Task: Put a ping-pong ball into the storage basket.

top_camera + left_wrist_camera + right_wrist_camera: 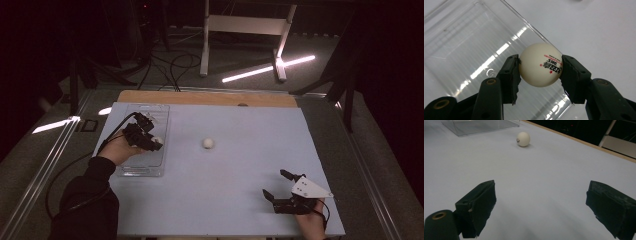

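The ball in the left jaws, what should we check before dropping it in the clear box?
1. Ball gripped: the held ball sits squeezed between both pads of the left gripper. Ok.
2. Ball over the box: it hangs above the clear tray, close to its right rim. Ok, but near the edge.
3. Tray ready: the part under the ball looks bare. Ok.
4. How high the ball is above the tray floor: cannot tell.
5. Right gripper out of the way: it rests open at the table's near right corner. Ok.
6. Second ball: lies loose on the table, waiting. Ok.
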